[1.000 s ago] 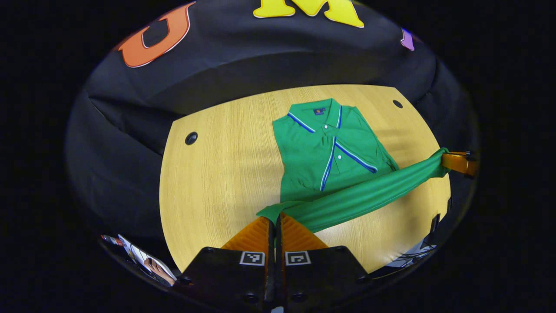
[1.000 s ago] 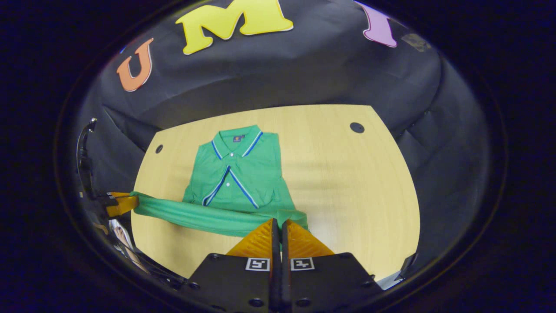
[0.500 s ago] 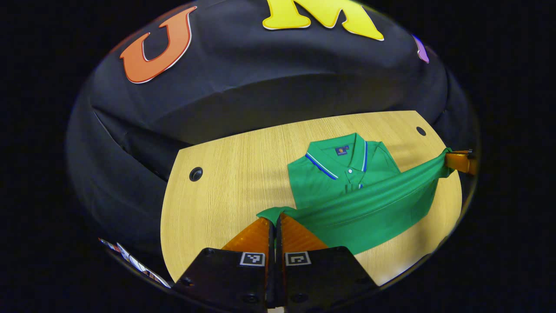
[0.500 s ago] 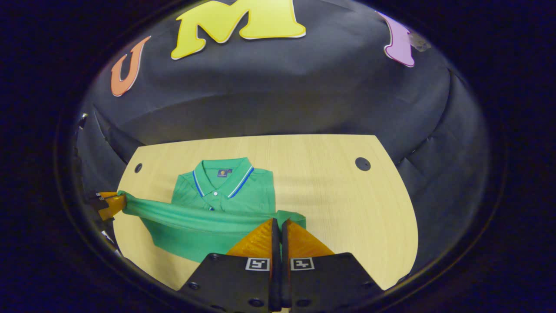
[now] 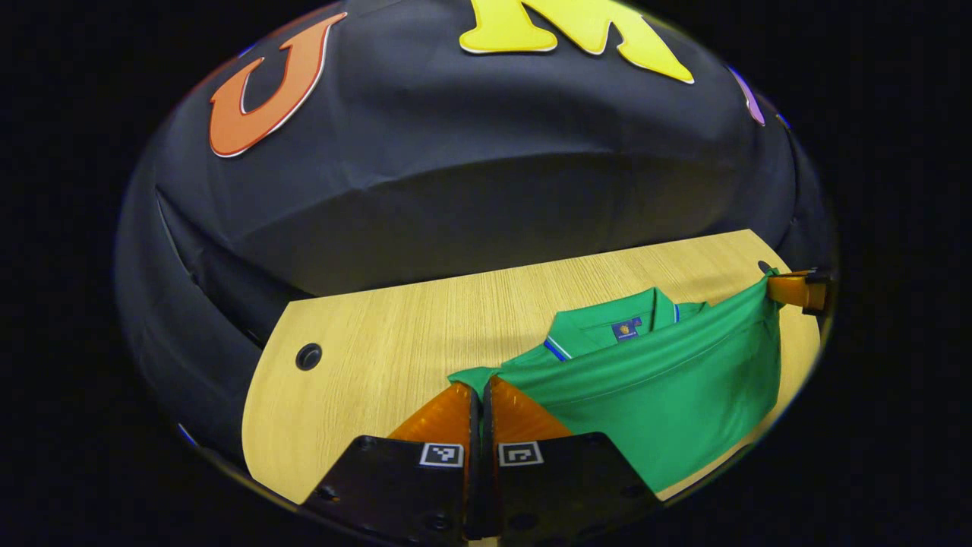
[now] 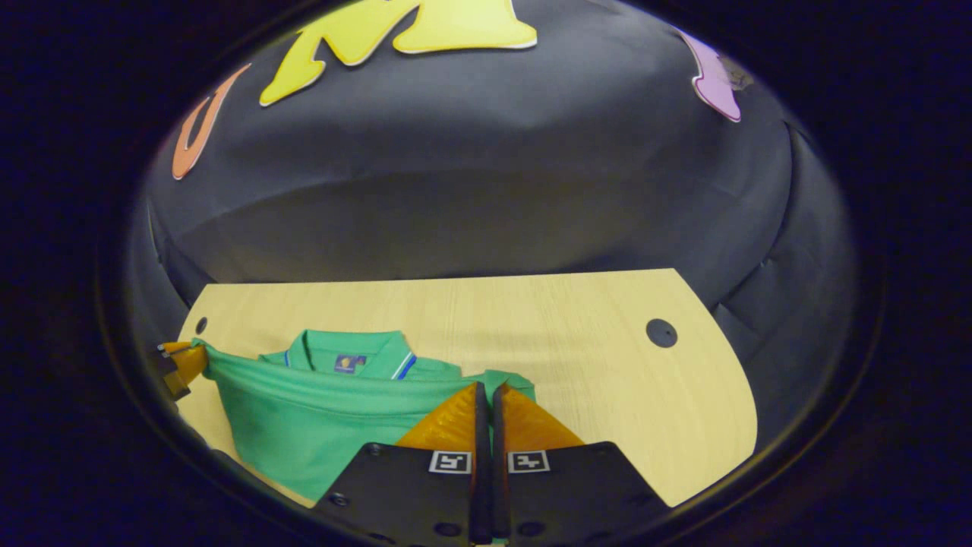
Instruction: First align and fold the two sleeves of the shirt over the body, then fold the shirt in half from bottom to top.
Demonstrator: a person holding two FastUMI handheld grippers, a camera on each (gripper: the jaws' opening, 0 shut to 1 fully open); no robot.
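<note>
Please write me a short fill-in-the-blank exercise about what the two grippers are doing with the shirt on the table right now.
1. The shirt is the colour ____.
2. Both the left gripper and the right gripper are shut on the shirt's ____ edge, carried up toward the collar.
3. The shirt lies on a ____ table.
4. The collar's trim stripe is white and ____.

Missing words: green; bottom; wooden; blue

Cloth-walled booth (image 5: 456,197), wooden table (image 5: 395,342)
</note>
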